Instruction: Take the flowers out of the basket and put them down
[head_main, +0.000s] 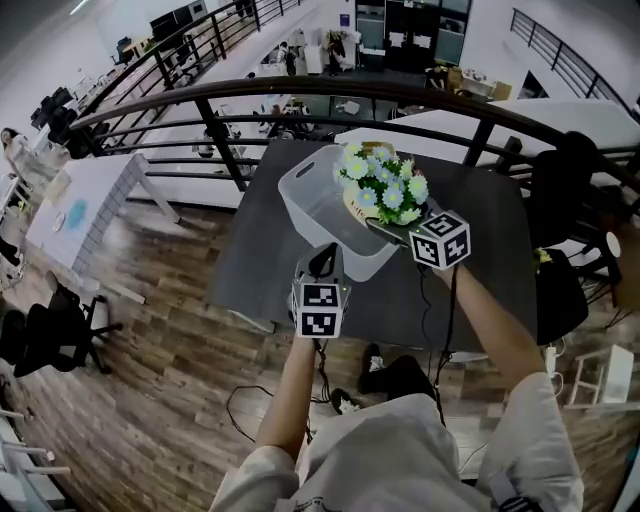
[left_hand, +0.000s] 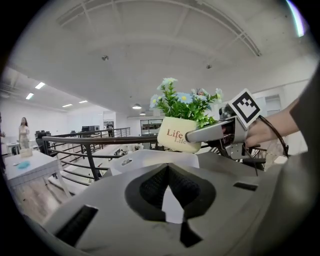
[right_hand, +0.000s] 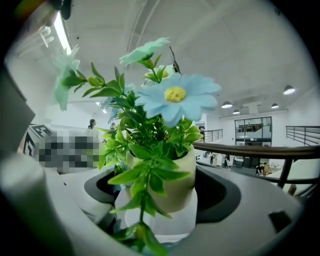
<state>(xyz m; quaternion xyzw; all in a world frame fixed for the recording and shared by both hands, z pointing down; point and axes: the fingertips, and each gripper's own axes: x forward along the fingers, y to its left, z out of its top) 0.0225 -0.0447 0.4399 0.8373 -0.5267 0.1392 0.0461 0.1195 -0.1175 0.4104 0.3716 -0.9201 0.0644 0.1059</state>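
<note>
R gripper clamped wide on flower pot, above basket; L gripper pinched basket wall. You needed pot upright, clear of rim, then onto table.

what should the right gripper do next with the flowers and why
Probably carry the potted flowers sideways to bare table and lower them: the right gripper holds them lifted above the basket, whose rim the left gripper grips.

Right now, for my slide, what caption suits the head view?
Right gripper holds the potted flowers over the pale basket on the dark table; left gripper grips the basket's near rim.
</note>
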